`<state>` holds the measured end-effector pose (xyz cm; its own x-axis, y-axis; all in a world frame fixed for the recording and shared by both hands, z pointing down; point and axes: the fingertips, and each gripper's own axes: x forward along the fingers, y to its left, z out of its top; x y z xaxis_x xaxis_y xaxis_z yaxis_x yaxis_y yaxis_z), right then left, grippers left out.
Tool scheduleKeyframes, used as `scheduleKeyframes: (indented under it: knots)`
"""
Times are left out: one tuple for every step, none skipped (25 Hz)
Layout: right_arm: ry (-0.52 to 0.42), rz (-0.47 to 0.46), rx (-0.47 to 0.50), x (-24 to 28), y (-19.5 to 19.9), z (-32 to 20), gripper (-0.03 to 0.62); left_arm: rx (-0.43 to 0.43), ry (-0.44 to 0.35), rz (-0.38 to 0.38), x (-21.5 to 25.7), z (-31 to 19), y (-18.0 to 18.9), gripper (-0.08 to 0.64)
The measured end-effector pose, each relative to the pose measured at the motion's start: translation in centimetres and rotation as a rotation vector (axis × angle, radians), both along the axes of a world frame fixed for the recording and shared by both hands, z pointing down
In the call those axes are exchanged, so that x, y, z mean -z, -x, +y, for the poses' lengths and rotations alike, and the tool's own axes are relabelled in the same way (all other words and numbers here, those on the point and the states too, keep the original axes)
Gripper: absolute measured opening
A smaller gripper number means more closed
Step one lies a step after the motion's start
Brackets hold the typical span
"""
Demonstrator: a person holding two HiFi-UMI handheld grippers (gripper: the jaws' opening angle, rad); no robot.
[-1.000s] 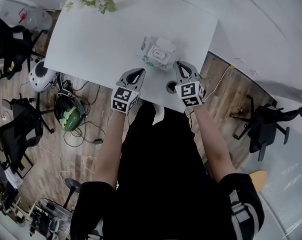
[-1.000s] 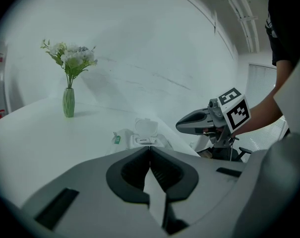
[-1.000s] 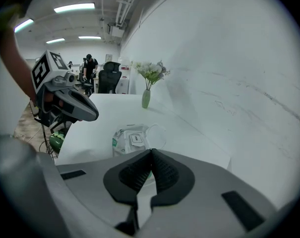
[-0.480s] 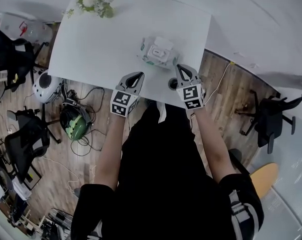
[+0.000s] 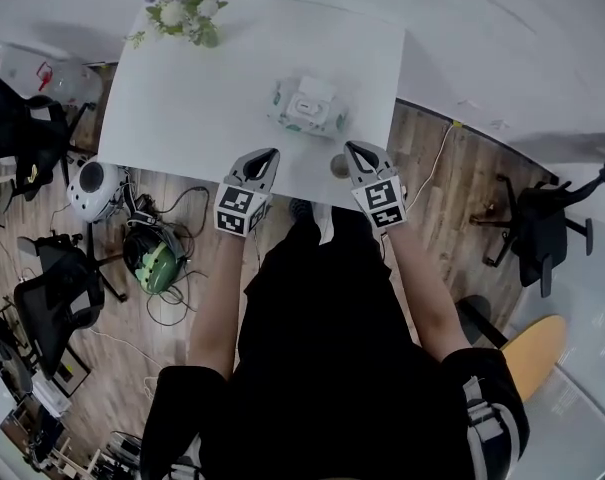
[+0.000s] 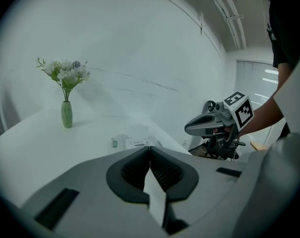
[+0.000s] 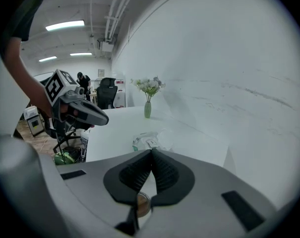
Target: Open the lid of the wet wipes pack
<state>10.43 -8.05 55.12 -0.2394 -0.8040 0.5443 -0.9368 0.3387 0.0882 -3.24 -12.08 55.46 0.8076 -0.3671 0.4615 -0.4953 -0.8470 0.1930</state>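
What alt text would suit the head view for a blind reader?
From above, a person in black holds the shut left gripper and right gripper at the near edge of a white table, just short of the wet wipes pack. A vase of flowers stands at the table's far left corner.

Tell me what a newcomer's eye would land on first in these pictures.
A wipes pack lies alone on the white table, toward its near edge. Just short of it, at that edge, hang the left claw and the right claw, both shut and empty. A vase of flowers stands at the table's far left corner.
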Motion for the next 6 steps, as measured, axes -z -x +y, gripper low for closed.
scheduleKeyframes:
  knots:
    - [0.0, -0.004, 0.001, 0.1, 0.0, 0.3, 0.014, -0.001, 0.0, -0.001, 0.1, 0.2, 0.0, 0.023]
    - [0.001, -0.006, 0.002, 0.2, -0.1, 0.7, 0.014, -0.003, 0.0, 0.0, 0.1, 0.5, -0.1, 0.023]
    - [0.0, -0.006, 0.004, 0.3, -0.1, 1.0, 0.014, -0.006, 0.0, 0.0, 0.3, 0.8, -0.2, 0.023]
    - [0.0, -0.006, 0.006, 0.4, -0.2, 1.2, 0.014, -0.009, 0.0, 0.0, 0.4, 1.0, -0.3, 0.023]
    - [-0.001, -0.005, 0.01, 0.5, -0.2, 1.5, 0.014, -0.013, -0.001, -0.001, 0.5, 1.3, -0.3, 0.023]
    - [-0.002, -0.005, 0.013, 0.7, -0.2, 1.8, 0.014, -0.017, -0.001, -0.001, 0.7, 1.6, -0.4, 0.023]
